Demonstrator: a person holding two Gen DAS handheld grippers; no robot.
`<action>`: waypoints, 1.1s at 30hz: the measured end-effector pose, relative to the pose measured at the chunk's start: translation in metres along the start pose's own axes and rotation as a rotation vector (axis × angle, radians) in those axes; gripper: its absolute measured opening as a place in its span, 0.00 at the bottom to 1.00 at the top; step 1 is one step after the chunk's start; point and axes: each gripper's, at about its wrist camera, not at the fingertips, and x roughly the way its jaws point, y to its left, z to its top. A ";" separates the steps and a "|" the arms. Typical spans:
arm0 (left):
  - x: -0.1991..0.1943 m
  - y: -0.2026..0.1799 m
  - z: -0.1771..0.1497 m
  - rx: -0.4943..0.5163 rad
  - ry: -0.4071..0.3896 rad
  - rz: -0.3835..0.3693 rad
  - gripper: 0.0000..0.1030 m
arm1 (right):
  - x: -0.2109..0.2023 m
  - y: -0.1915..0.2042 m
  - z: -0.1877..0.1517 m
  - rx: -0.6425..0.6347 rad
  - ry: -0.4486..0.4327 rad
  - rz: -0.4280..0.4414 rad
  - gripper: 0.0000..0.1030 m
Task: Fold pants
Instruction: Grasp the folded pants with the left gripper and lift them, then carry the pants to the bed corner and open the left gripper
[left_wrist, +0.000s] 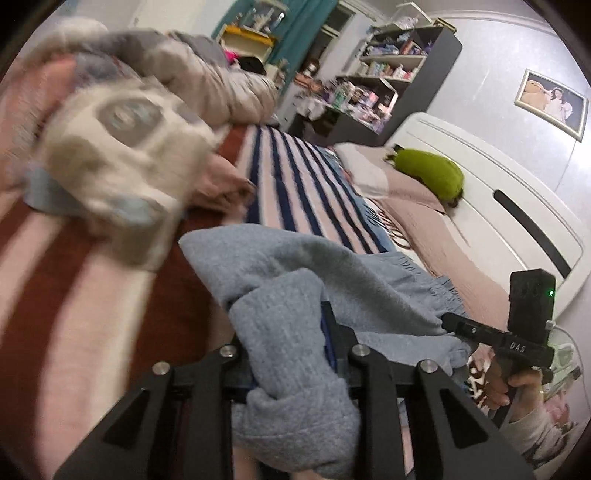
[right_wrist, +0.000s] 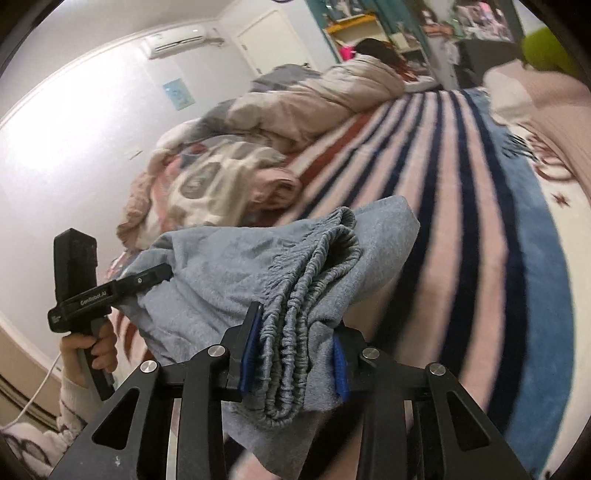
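Both grippers (left_wrist: 291, 354) (right_wrist: 295, 354) pinching soft grey knit pants (right_wrist: 229, 266)

Left gripper (left_wrist: 291, 354) on grey pants (left_wrist: 295, 295)

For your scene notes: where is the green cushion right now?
In the left wrist view the green cushion lies on the right, on the pink bedding beside the white headboard, beyond the grey pants held by both grippers.

Black gripper (right_wrist: 291, 354) linkages, silver screws, blue pads (right_wrist: 250, 350).
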 end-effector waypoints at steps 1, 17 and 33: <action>-0.015 0.010 0.003 0.001 -0.017 0.024 0.21 | 0.008 0.014 0.004 -0.009 0.000 0.017 0.27; -0.140 0.159 0.006 -0.018 -0.111 0.438 0.21 | 0.162 0.200 0.015 -0.218 0.093 0.201 0.27; -0.131 0.253 -0.041 -0.172 -0.057 0.604 0.42 | 0.237 0.226 -0.033 -0.238 0.245 0.270 0.29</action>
